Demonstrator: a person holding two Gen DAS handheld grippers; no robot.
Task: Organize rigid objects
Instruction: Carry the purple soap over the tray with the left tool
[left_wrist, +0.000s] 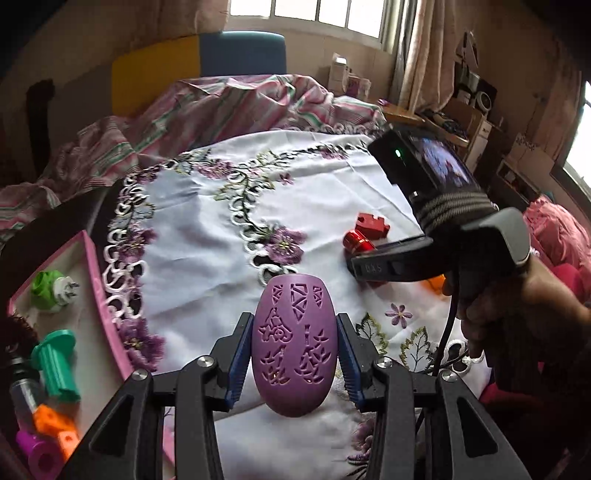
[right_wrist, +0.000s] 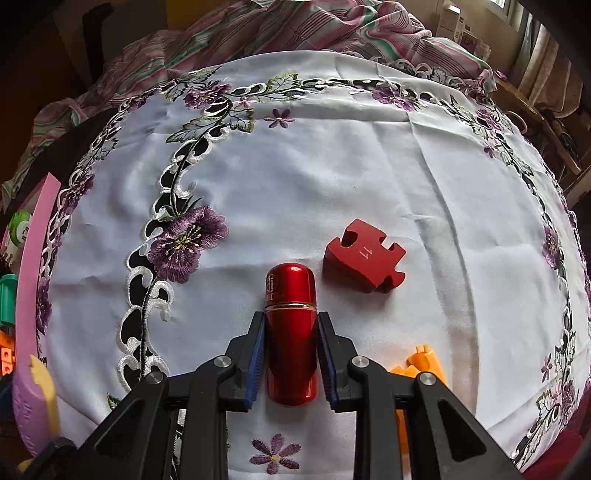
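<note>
Table covered with white embroidered tablecloth (right_wrist: 332, 177), purple flowers and cutwork border. Rumpled pink/green striped bedding (left_wrist: 236, 107) bunched along the table's far edge. Behind that, a blue panel (left_wrist: 242, 53) next to a yellow panel (left_wrist: 155, 74) against a beige wall. Multi-pane window (left_wrist: 310, 14) at top centre, overexposed daylight, pale patterned curtain (left_wrist: 421, 59) hanging on its right side. Cluttered wooden shelves (left_wrist: 472, 107) with boxes and cups along the right wall. Second bright window (left_wrist: 580, 147) at the right edge. Pink fabric (left_wrist: 554, 236) heaped below it.
</note>
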